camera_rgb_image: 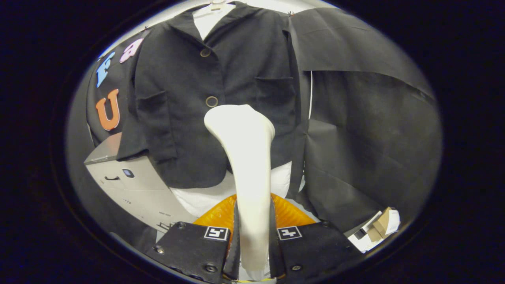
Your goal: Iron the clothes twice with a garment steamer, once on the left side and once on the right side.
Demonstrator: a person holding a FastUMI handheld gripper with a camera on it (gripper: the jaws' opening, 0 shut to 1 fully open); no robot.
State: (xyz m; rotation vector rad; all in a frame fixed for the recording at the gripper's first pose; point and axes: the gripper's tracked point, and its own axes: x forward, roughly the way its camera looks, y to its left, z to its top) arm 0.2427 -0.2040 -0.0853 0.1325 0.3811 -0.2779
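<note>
The gripper (253,244) was clamped on the handle of a pale garment steamer (246,165), with both fingers (233,240) pressed against the sides of the handle near its lower end. The steamer rose upright from between the fingers and widened into a flat, rounded head that stood in front of the lower middle of a dark jacket (213,98). The jacket hung from a hanger (217,4) at the top, against the booth's black cloth wall (367,138), and faced the gripper squarely. It was buttoned down the front, with one button (204,52) near the collar and a second button (211,101) just above and to the left of the steamer head. A patch pocket sat on each side of the chest. Whether the steamer head touched the fabric could not be told. A white garment (205,19) showed at the jacket's open collar and again below its hem, behind the steamer's neck. An orange ribbed piece (290,215) lay just ahead of the fingers, on both sides of the steamer's handle. To the left, below the jacket's sleeve, stood a light grey box-shaped unit (130,189). To the right, low by the cloth wall, some small cardboard boxes (380,227) lay together.
</note>
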